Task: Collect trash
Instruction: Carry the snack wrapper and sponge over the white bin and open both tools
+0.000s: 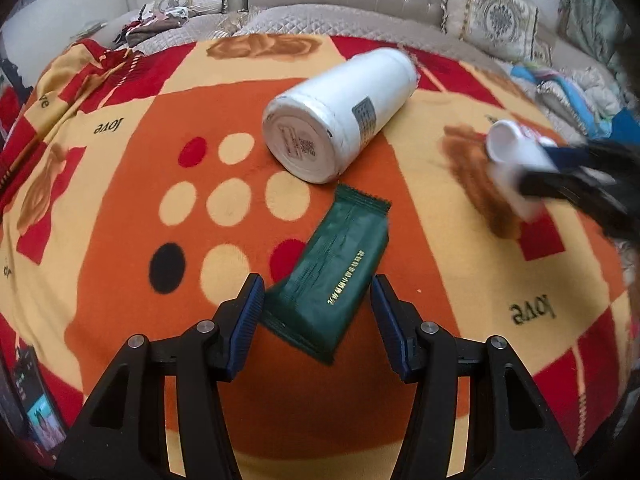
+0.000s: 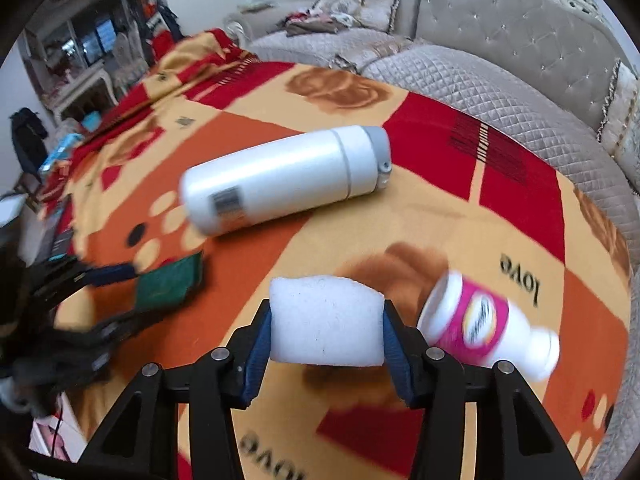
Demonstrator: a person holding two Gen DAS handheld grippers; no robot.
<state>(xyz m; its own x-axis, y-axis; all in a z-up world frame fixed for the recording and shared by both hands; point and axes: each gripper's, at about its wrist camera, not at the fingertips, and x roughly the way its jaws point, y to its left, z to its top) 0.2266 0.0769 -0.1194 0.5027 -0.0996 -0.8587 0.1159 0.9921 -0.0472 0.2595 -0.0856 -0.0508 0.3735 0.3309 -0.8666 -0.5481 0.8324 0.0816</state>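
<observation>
A dark green snack wrapper (image 1: 330,286) lies on the patterned blanket (image 1: 120,200), its near end between the fingers of my open left gripper (image 1: 318,296); the left pad touches its edge. My right gripper (image 2: 326,320) is shut on a white foam block (image 2: 325,320), held above the blanket. In the left wrist view the right gripper (image 1: 560,178) and the foam block (image 1: 516,196) appear blurred at right. A small white bottle with a pink label (image 2: 486,326) lies just right of the right gripper; it also shows in the left wrist view (image 1: 516,142). The wrapper (image 2: 168,282) and left gripper (image 2: 108,300) show at left in the right wrist view.
A large white flask (image 1: 340,114) lies on its side in the blanket's middle, also in the right wrist view (image 2: 286,178). A grey quilted sofa (image 2: 500,92) with cushions and clothes runs behind. Furniture and clutter stand at far left (image 2: 60,80).
</observation>
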